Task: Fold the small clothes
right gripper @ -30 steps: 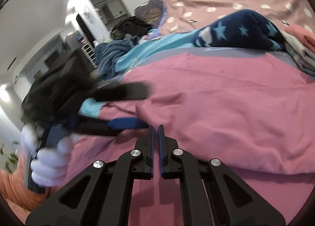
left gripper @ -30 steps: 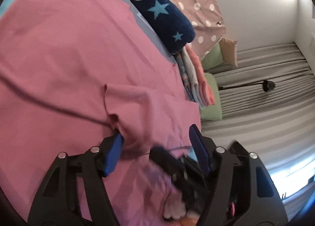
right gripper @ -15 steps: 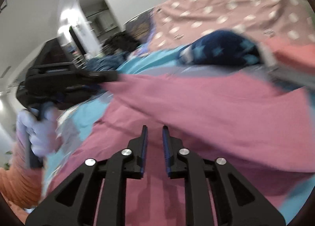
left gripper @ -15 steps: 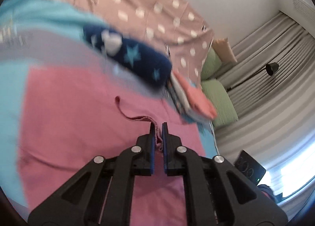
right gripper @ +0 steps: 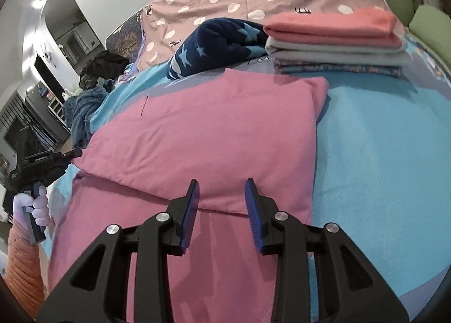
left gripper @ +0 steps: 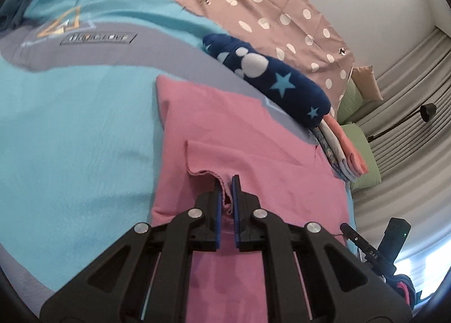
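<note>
A pink garment [left gripper: 253, 137] lies on a turquoise and grey blanket [left gripper: 79, 126]. My left gripper [left gripper: 227, 182] is shut on a folded-over edge of the pink garment and holds it just above the layer beneath. In the right wrist view the pink garment [right gripper: 214, 131] lies folded over itself, with a fold edge running across in front of my right gripper [right gripper: 221, 186]. The right gripper is open and empty, just above the lower layer. The left gripper [right gripper: 72, 152] shows at the far left of that view, in a gloved hand.
A navy star-patterned fleece roll [left gripper: 270, 80] lies behind the garment. A stack of folded clothes [right gripper: 335, 41], salmon, grey and patterned, sits beside it. A polka-dot pillow [left gripper: 253, 4], green cushions [left gripper: 363, 159], curtains and a black lamp [left gripper: 427, 111] lie beyond. Dark clothes [right gripper: 101, 69] are piled far off.
My left gripper closed on the pink edge and carried it across, folding the garment over. My right gripper, shut a second ago, has opened and let go of the cloth.
</note>
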The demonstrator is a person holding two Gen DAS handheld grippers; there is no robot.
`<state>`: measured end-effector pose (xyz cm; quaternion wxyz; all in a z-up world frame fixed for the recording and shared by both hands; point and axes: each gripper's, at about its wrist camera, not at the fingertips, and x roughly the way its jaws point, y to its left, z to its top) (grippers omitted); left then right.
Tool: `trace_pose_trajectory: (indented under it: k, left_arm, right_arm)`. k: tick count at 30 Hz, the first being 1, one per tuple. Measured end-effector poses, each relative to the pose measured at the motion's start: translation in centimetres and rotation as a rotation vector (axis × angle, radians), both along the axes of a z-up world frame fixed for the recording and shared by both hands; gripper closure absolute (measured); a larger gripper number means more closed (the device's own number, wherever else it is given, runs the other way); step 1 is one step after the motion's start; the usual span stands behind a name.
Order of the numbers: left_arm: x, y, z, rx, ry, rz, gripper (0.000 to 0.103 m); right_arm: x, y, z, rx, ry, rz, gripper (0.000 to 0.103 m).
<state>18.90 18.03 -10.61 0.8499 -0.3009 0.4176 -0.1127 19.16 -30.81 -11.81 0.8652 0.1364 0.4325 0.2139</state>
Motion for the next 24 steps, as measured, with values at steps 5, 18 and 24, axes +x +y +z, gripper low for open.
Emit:
trace_pose_trajectory:
  k: [5,18,24]
  left_arm:
    - [-1.1,-0.5,3.3,0.020,-0.134,-0.027,0.097]
    - [-0.8,0.9,-0.8,0.049,-0.031,0.032,0.060]
    - [0.4,-1.1,2.6,0.204,-0.094,0.036,0.059]
  right_arm:
    - [0.1,-0.5,0.1,0.030,-0.004,-0.011,0.068]
    - [0.5,-1.6,-0.6,0.093,0.023,-0.029,0.066]
    - [0.2,-2.3,-0.1,0.106,-0.001,-0.062,0.066]
